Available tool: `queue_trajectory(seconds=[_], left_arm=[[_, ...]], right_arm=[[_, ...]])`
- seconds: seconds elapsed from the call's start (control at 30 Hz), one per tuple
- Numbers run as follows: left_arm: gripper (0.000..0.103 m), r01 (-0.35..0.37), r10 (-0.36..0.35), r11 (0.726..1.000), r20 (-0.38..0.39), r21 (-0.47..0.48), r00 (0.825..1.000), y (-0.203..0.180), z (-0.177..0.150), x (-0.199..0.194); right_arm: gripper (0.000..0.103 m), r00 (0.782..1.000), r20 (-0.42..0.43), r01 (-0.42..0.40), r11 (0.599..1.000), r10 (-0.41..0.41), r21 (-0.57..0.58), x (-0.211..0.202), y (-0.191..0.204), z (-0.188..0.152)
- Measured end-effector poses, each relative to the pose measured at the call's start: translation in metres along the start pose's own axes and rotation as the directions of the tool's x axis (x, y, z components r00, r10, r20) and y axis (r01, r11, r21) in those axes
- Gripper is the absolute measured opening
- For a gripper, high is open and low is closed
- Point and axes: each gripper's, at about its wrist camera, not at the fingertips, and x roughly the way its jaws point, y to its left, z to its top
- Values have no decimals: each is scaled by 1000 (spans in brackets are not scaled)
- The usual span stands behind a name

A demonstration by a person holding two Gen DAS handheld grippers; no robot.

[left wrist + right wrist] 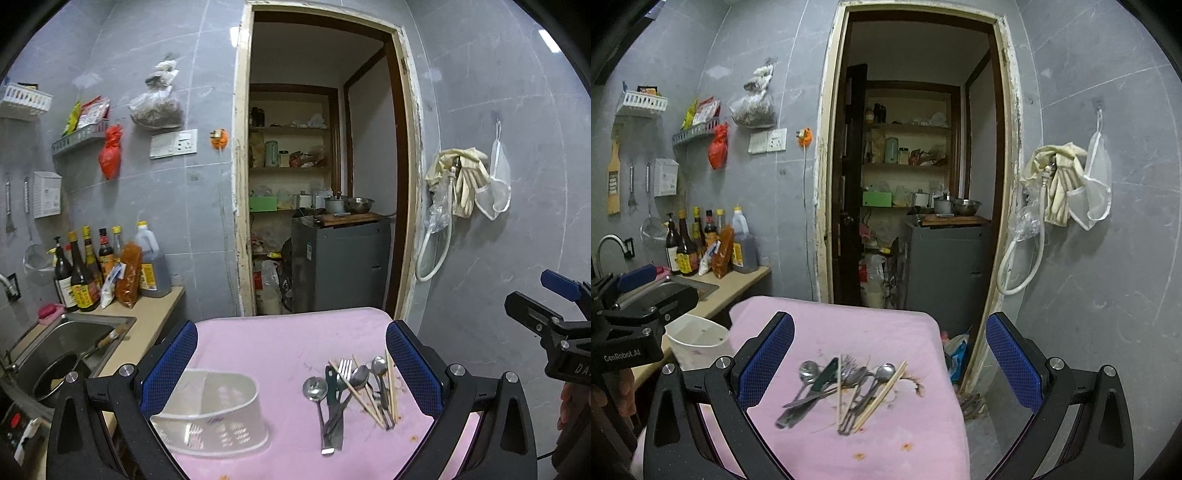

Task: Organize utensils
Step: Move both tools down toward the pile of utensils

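Utensils sit in one loose heap on the pink cloth-covered worktop, nothing sorted yet as far as we can judge. Going left to right in the left wrist view: translucent white plastic cutlery holder lies on its side, drain slots facing us, just beside our left tool, probably tipped so pieces can slide in or simply not stood up yet. Then a gap of bare cloth. Then the pile: small steel ladle on the left edge, dark green-handled piece under it (can't tell what it is), steel fork, two steel spoons, wooden chopsticks crossed over the lot. Left tool released, fingers spread wide, holding nothing. Right tool also released and empty, aimed at the same heap, so we read it as the one lined up for the first pick. Chopsticks overlap the metal pieces, so a clean single grab looks tricky.
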Motion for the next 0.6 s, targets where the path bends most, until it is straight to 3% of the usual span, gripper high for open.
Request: queue_trajectory(seconds=[0.2, 0.43, 0.5, 0.6], left_arm=[[103, -8, 9, 1000, -20, 31, 1000, -23, -2, 49], [103, 7, -2, 999, -115, 40, 993, -52, -14, 107], [99, 12, -8, 1000, -150, 25, 989, -57, -20, 121], [91, 10, -6, 1000, -205, 18, 979, -60, -30, 139]], right_arm=[[102, 998, -58, -28, 999, 30, 24, 54, -23, -12], [102, 982, -166, -76, 993, 90, 88, 115, -46, -41], [101, 973, -199, -91, 989, 113, 119, 132, -53, -51], [92, 956, -254, -113, 983, 147, 144, 157, -57, -64]])
